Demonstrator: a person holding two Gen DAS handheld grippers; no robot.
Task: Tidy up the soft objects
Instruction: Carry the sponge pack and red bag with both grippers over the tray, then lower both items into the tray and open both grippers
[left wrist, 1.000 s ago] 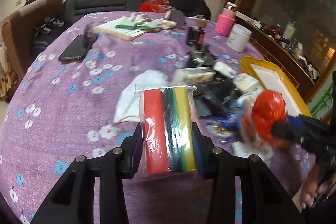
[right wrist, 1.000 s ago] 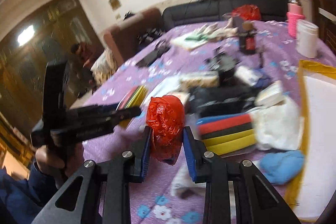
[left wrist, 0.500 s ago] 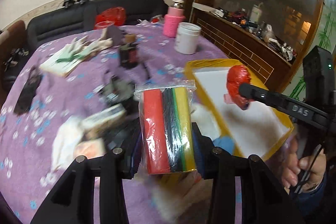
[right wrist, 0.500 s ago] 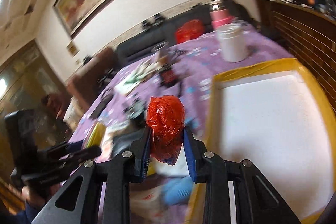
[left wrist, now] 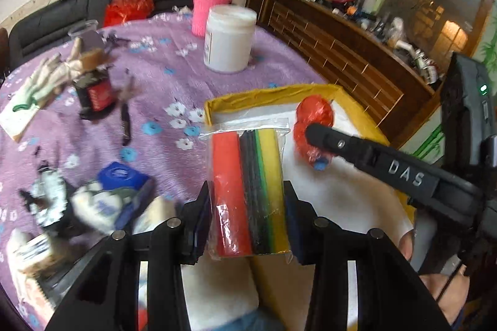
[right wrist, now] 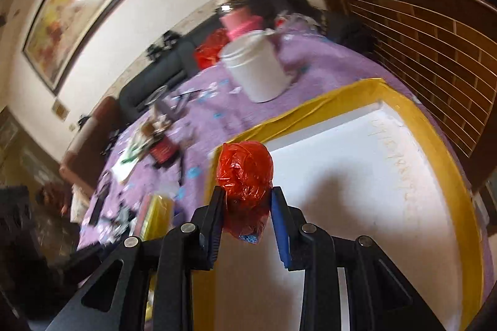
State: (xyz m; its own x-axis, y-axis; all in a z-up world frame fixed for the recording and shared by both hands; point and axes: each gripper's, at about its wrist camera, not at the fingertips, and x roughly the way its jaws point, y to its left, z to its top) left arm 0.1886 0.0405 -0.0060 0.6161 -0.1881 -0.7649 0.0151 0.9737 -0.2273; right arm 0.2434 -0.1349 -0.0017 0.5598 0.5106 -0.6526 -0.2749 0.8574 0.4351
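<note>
While the left gripper (left wrist: 247, 203) clamps a clear bag of coloured foam strips (left wrist: 248, 191) upright between its fingers, the yellow-rimmed tray (left wrist: 267, 93) lies just ahead of it. To its right, the right gripper (right wrist: 245, 206) squeezes a red plastic bundle (right wrist: 245, 172) over the tray's white floor.

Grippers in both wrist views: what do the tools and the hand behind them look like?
Both the left gripper and the right gripper are matte black angular frames with silver round fasteners and blue pads inside the fingers. Seen from the left wrist, the right one carries white "DAS" lettering and a green light on its black body. A bare hand with a thin black cable shows behind.
</note>
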